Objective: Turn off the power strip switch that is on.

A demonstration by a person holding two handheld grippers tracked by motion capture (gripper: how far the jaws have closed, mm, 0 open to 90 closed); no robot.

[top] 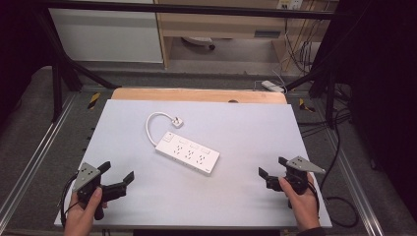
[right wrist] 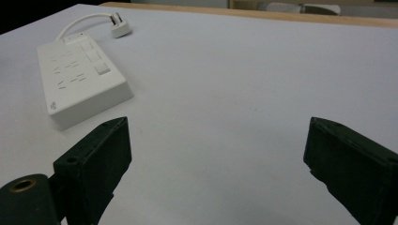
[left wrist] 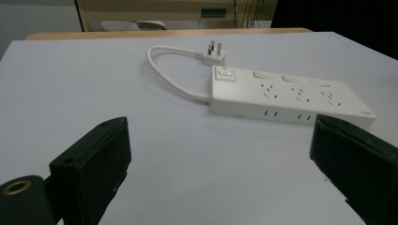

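Claws are being held released at the near corners of the pale counter (top: pixel 236 196): the left claw (top: pixel 117 178) by the person's left hand (top: pixel 83 211), the right claw (top: pixel 272 167) by the right hand (top: pixel 302 204), nothing being gripped between either pair of jaws. A white power strip (top: pixel 188 153) is being left lying flat, slanted, near the counter's middle, well apart from both claws, its short cable (top: pixel 150 125) being looped back to the plug (top: pixel 177 122) beside its switch end.

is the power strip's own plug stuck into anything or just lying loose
Loose. The plug lies on the bare table beside the power strip, its prongs exposed, the short cord curling back to the strip.
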